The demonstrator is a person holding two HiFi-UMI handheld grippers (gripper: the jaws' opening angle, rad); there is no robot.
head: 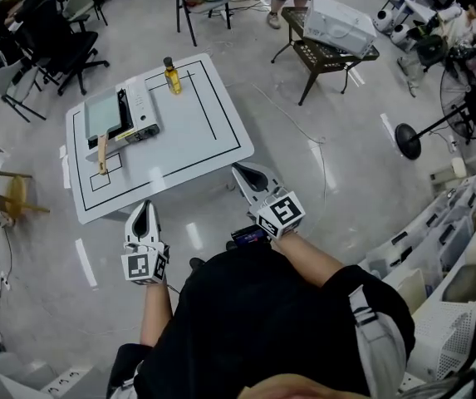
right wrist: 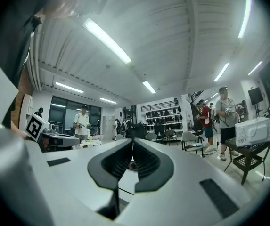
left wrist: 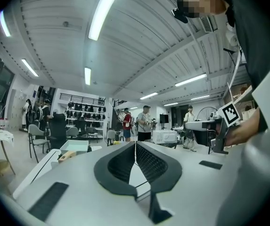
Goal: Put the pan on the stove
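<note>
Left tool [head: 143, 209] closed, empty, right tool [head: 242, 172] closed, empty, both near table [head: 189, 133] edge

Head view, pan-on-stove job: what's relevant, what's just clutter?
Job:
- pan
- stove
- white table that both sit on
- left claw and right claw, both shut and empty

Lying about:
- yellow bottle
- black side table with white box
- fan

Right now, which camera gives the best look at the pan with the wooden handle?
The head view: it looks down on the whole pan, handle included. The left gripper view catches the pan only small and side-on, far off. The right gripper view doesn't show it.
</note>
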